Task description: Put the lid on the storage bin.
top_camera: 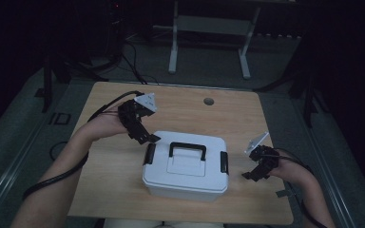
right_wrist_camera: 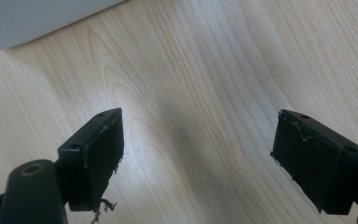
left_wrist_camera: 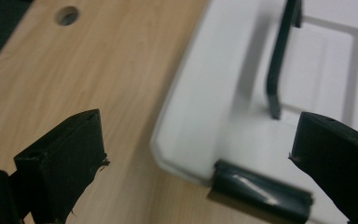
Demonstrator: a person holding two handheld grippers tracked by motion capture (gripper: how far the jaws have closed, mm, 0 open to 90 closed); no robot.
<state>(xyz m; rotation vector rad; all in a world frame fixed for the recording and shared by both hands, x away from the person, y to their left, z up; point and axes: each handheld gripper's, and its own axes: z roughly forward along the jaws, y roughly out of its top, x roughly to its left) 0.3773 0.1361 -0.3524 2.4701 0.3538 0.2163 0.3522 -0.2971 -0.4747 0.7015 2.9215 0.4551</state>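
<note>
The white lidded storage box point(top_camera: 185, 164) is sitting mid-table. The left gripper point(top_camera: 148, 137), jaws wide and empty, is hovering beside the box's left-end black latch point(left_wrist_camera: 261, 196). The right gripper point(top_camera: 253, 175), also wide and empty, is waiting well off the right-end latch point(top_camera: 224, 162).

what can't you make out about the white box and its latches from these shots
- Inside of the white box: hidden by its closed lid, high view.
- Left latch: blurred and partly cut by the bottom edge in the left gripper view; whether it is clipped shut is unclear.
- Right latch: too small and dim in the high view to read its state.
- Box in the right gripper view: only a corner, cut by the top edge.
</note>
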